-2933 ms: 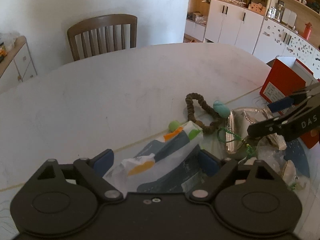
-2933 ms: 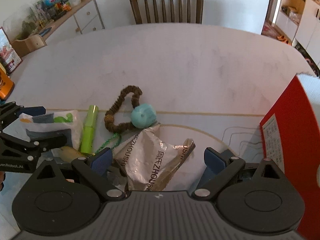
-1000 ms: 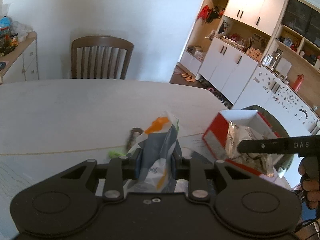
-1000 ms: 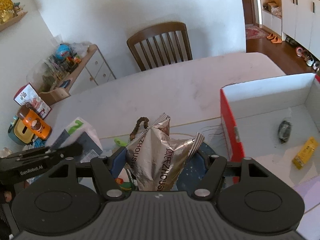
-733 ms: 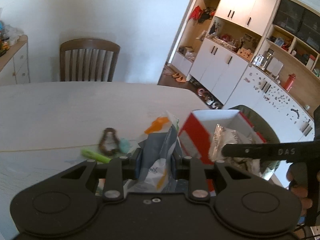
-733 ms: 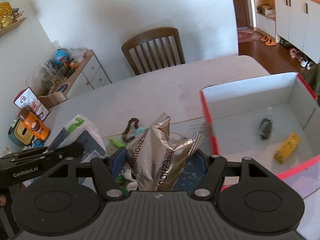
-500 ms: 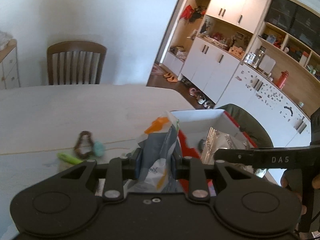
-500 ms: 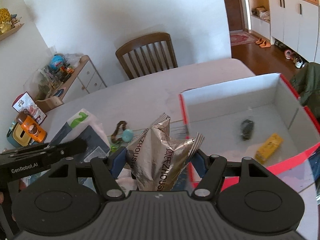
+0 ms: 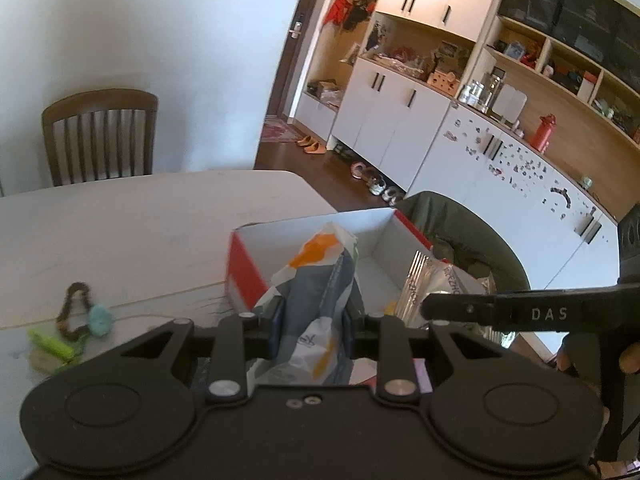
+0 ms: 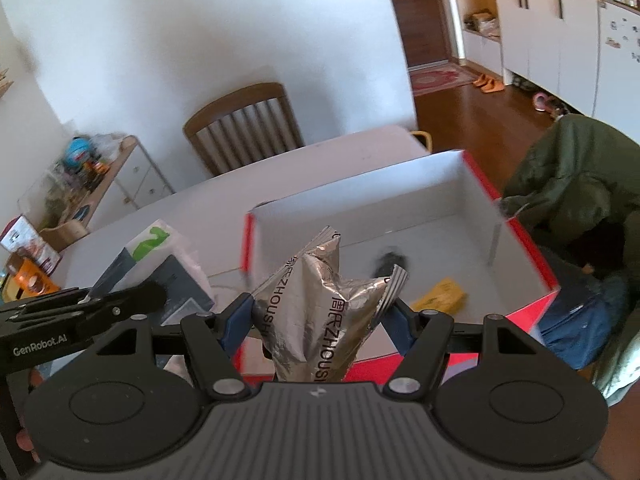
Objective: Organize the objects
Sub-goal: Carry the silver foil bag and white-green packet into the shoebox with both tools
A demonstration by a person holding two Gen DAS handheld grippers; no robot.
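Lying at the far left of the left wrist view, on the pale table (image 9: 120, 220), are a brown bead loop (image 9: 72, 306), a small teal ball (image 9: 100, 318) touching it, and a lime-green tube (image 9: 50, 344) just beside them. A wooden chair (image 9: 98, 136) is seen behind the table, against the white wall. Toward the middle, the left gripper (image 9: 312, 320) is clenched on a grey-blue, white and orange packet (image 9: 316, 300), which is held upright between the jaws, raised off the table in front of the red box (image 9: 244, 276). The box is open, with white inner walls, and is placed at the table's right edge. To the right, the right gripper (image 9: 436, 308) is seen from the side, with a crinkled silver foil bag (image 9: 436, 284) pinched in it over the box; a hand (image 9: 628, 360) is wrapped around its handle. White cabinets (image 9: 400, 120) are seen along the far wall.

In the right wrist view, the left gripper (image 10: 132, 300) is seen at the left with its packet (image 10: 160, 256), held beside the box's left wall. In the middle, the right gripper (image 10: 320, 320) is clamped on the silver foil bag (image 10: 320, 312), which is held upright above the near rim of the red box (image 10: 536, 252). On the box floor, a small dark object (image 10: 390, 262) and a yellow packet (image 10: 442, 298) are seen, near each other but apart. A green jacket (image 10: 580, 168) is draped over something just beyond the box at the right.
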